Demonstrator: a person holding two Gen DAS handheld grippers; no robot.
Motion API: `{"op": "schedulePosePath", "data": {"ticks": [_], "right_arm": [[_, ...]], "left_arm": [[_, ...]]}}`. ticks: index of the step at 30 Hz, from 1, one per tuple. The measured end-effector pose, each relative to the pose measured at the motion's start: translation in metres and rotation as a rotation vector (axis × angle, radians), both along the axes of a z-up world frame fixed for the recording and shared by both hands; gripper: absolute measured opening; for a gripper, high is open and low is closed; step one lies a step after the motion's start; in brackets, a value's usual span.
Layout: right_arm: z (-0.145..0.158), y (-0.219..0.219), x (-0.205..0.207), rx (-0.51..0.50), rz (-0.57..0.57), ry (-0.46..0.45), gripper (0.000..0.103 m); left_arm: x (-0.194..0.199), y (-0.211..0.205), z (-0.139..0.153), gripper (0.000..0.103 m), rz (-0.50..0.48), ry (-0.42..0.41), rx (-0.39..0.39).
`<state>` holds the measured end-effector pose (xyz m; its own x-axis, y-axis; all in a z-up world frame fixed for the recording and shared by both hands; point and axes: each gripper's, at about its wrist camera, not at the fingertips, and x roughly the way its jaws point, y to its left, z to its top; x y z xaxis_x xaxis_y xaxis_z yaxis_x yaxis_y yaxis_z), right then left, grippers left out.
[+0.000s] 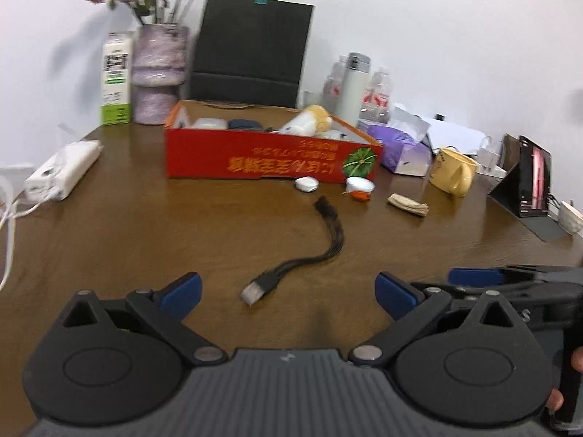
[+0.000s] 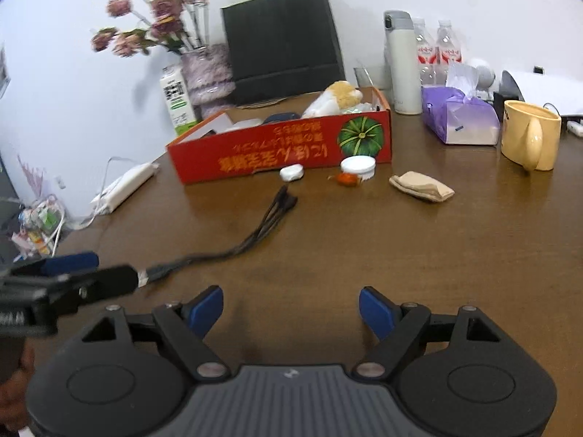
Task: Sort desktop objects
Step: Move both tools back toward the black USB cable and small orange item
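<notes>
A black cable (image 1: pixel 309 255) with a plug end lies on the brown table (image 1: pixel 145 225), just ahead of my open, empty left gripper (image 1: pixel 288 295). It also shows in the right wrist view (image 2: pixel 251 236). My right gripper (image 2: pixel 291 309) is open and empty above bare table. A red cardboard box (image 1: pixel 269 156) (image 2: pixel 284 145) holds a plush toy (image 1: pixel 309 120) and other items. In front of the box lie a white earbud case (image 1: pixel 306 184) (image 2: pixel 291 172), a white jar lid (image 2: pixel 357 166), a small orange item (image 2: pixel 346 179) and a beige folded cloth (image 1: pixel 407 204) (image 2: pixel 421 186).
A yellow mug (image 2: pixel 530 140), purple tissue pack (image 2: pixel 459 120), white flask (image 2: pixel 400 62) and bottles stand at the right. A black paper bag (image 2: pixel 284 40), flower vase (image 1: pixel 156 73) and carton (image 1: pixel 116 80) stand behind the box. A white power strip (image 1: pixel 62 171) lies at left.
</notes>
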<state>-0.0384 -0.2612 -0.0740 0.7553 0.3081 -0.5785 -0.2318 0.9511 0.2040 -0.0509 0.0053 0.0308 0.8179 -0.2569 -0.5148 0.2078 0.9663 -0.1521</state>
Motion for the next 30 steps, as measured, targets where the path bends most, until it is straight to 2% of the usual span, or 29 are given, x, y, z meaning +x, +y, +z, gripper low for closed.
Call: {"op": "schedulePosePath", "data": {"ticks": [3,6,14,18,22,24,27,29,30], "right_arm": [[-0.001,0.005,-0.02,-0.055,-0.02,-0.04,0.081],[0.0,0.008,-0.035,-0.066,-0.02,-0.053,0.081],[0.003,0.007,-0.029,-0.095,-0.024,-0.06,0.081],[0.007,-0.001,-0.005,-0.095,-0.047,-0.061,0.081],[0.018,-0.013,0.033,-0.126,-0.124,-0.067,0.081],[0.026,-0.021,0.055,-0.11,-0.142,-0.078,0.08],[0.031,-0.026,0.09,-0.091,-0.107,-0.076,0.068],[0.028,-0.027,0.116,-0.092,-0.066,-0.048,0.067],[0.025,-0.027,0.13,-0.084,-0.043,-0.034,0.065]], "left_arm": [[-0.016,0.002,-0.006,0.103,0.069,-0.014,0.011],[-0.025,0.0,-0.009,0.103,0.109,-0.024,0.049],[-0.01,-0.003,-0.01,0.103,0.118,-0.019,0.059],[0.014,-0.013,-0.006,0.102,0.083,-0.025,0.083],[0.063,-0.038,0.003,0.101,0.033,-0.012,0.124],[0.086,-0.051,0.003,0.1,-0.017,0.002,0.11],[0.117,-0.07,-0.003,0.097,-0.065,0.038,0.095],[0.131,-0.077,-0.01,0.092,-0.065,0.064,0.078],[0.134,-0.079,-0.014,0.087,-0.066,0.079,0.061]]}}
